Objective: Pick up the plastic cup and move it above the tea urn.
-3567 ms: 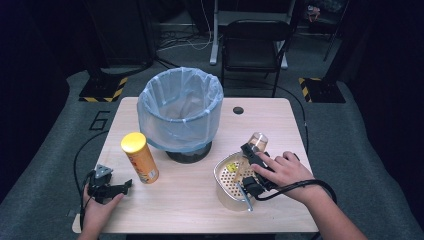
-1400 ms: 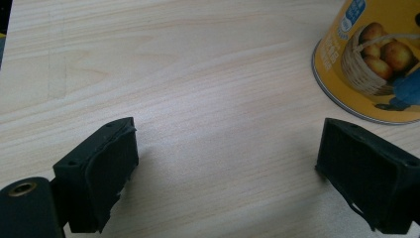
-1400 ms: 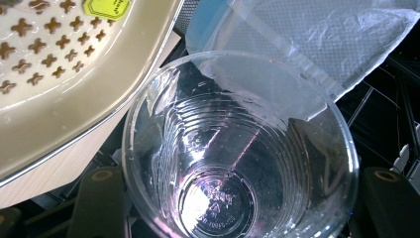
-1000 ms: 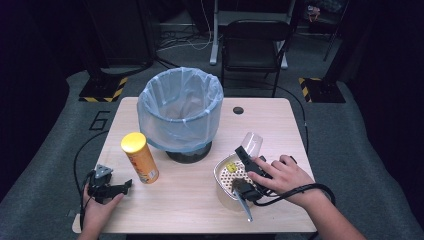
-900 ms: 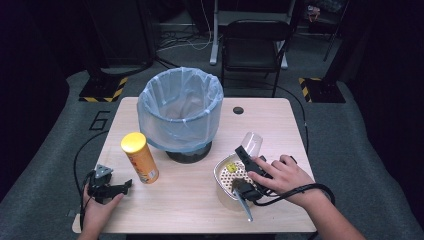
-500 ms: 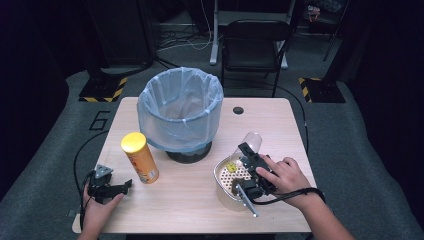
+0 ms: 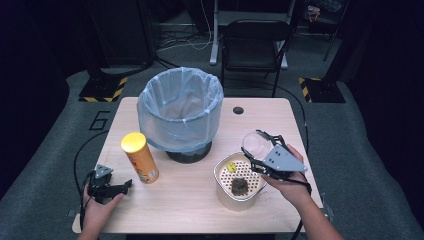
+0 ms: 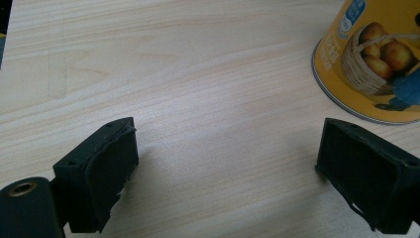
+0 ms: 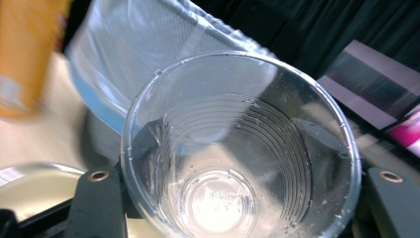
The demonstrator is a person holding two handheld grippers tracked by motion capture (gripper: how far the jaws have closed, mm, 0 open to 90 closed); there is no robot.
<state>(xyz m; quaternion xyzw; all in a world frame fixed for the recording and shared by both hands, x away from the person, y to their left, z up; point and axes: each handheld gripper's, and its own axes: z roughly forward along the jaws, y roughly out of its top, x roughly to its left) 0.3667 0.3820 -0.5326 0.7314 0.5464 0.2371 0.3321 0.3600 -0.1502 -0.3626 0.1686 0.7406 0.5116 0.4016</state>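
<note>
My right gripper (image 7: pixel 259 150) is shut on a clear plastic cup (image 7: pixel 255 144), held tilted just above the right rim of a cream perforated container (image 7: pixel 223 189). In the right gripper view the cup (image 9: pixel 237 148) sits between the jaws, empty except for droplets. A dark clump (image 7: pixel 239 185) and a small yellow piece (image 7: pixel 231 168) lie in the container. My left gripper (image 7: pixel 117 187) rests open on the table's front left. Its jaws stand wide apart over bare wood (image 8: pixel 225 173), beside the yellow chips can (image 8: pixel 376 59).
A bin lined with a blue bag (image 7: pixel 180 107) stands at the table's middle, just behind the container. The chips can (image 7: pixel 140 157) stands upright left of it. A dark round hole (image 7: pixel 238 110) marks the back of the table (image 7: pixel 190 210). A black chair (image 7: pixel 255 45) stands beyond.
The right gripper has swung the cup from over the container back to its right rim and raised it. The dark clump now shows in the container. The left gripper has stayed still.
</note>
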